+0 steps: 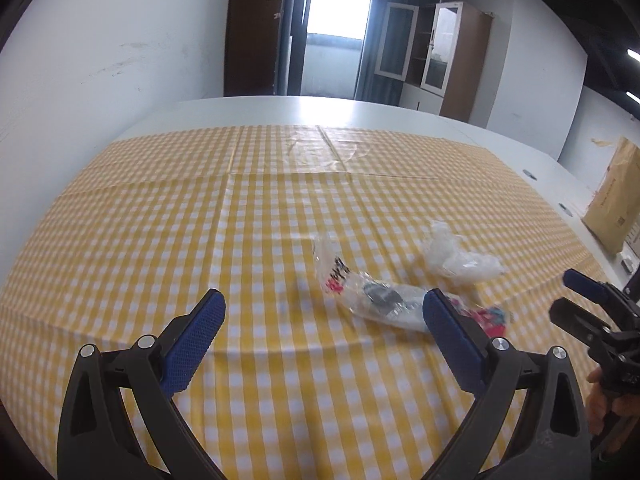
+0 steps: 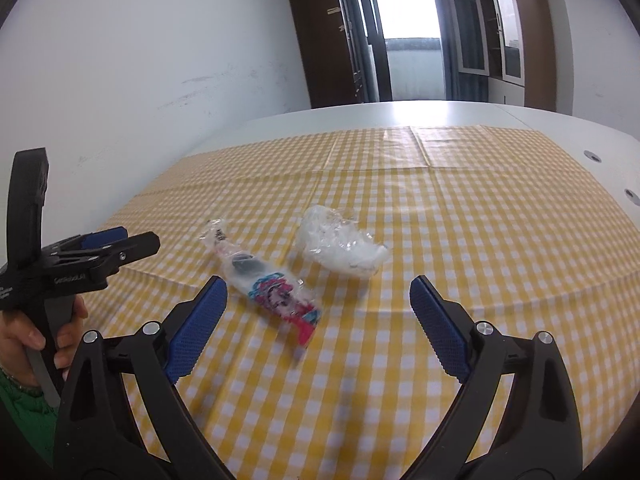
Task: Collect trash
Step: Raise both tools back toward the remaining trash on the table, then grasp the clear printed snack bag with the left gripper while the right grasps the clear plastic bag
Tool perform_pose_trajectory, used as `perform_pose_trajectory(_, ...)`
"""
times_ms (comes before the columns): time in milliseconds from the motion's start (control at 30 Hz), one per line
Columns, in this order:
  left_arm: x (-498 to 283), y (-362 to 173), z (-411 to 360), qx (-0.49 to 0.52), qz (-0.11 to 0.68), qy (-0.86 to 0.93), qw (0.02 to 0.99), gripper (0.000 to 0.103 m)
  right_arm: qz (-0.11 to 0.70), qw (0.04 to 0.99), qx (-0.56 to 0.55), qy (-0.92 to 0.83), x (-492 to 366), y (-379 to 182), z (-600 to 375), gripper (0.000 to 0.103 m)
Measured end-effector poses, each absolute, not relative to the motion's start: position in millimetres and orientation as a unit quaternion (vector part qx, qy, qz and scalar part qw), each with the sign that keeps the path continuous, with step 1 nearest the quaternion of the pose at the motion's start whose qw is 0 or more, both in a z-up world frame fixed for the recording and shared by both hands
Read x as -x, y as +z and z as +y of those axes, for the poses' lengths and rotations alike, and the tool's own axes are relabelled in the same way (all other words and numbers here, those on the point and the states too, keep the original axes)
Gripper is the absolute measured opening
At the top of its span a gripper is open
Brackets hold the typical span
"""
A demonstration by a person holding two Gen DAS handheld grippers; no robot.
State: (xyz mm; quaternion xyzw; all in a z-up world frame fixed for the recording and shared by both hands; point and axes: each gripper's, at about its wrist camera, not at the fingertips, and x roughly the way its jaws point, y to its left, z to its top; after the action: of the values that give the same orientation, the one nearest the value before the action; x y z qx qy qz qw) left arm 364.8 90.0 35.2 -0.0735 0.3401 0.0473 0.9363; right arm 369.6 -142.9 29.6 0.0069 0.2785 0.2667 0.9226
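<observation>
Blue ridged pads line the black fingers of both hand-held tongs, and both pairs stand wide apart with nothing between them. From its own camera the left gripper [image 1: 324, 304] hovers above a yellow-and-white checked tablecloth [image 1: 160, 220], its right pad just in front of a long clear plastic wrapper printed in pink and blue [image 1: 376, 300]. Seen from its own camera, the right gripper [image 2: 318, 292] frames that same wrapper [image 2: 272, 292] between its tips, with a crumpled clear plastic wad [image 2: 340, 240] lying just beyond and to the right, apart from the wrapper. Neither piece is touched yet. A good pickup likely means lowering one pair squarely over the wrapper's middle, pinching where the film bunches, since flat film may slip. Only the left view shows a tan paper sack [image 1: 612, 200] standing at the table's far right, perhaps the place for rubbish, and a flat clear sheet [image 1: 316, 152] farther back. Only the right view shows the person's hand [image 2: 24, 340] and green sleeve [image 2: 24, 412].
</observation>
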Motion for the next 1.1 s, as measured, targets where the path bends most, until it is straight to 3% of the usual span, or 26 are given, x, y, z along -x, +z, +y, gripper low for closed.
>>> perform_pose_trajectory(400, -407.3, -1.1, 102.4, 0.105, 0.378, -0.005, 0.920, 0.096, 0.317, 0.911, -0.010, 0.265, -426.8, 9.9, -124.6, 0.081)
perform_pose_trajectory(567, -420.6, -19.6, 101.2, 0.108, 0.390, -0.018, 0.914, 0.088, 0.343, 0.900, -0.016, 0.268, -444.5, -5.8, -120.2, 0.069)
perform_pose_trajectory(767, -422.1, -25.6, 105.6, 0.138, 0.391, -0.036, 0.909, 0.049, 0.357, 0.894, -0.032, 0.270, -451.7, -11.9, -122.4, 0.051)
perform_pose_trajectory(833, -420.6, -27.3, 111.7, 0.137, 0.391, -0.037, 0.910, 0.028, 0.355, 0.893, -0.032, 0.273, -450.8, -11.2, -121.9, 0.047)
perform_pose_trajectory(900, -418.5, -26.7, 114.0, 0.142, 0.387, -0.042, 0.910, 0.018, 0.354, 0.894, -0.034, 0.272, -450.1, -10.3, -123.2, 0.042)
perform_pose_trajectory(933, -417.7, -26.2, 115.4, 0.143, 0.384, -0.038, 0.911, 0.012, 0.354, 0.896, -0.032, 0.268, -450.3, -10.0, -124.0, 0.032)
perform_pose_trajectory(1100, -396.3, -10.5, 123.8, 0.157, 0.355, -0.034, 0.921, 0.008, 0.348, 0.902, -0.038, 0.253, -446.9, -5.8, -134.2, 0.018)
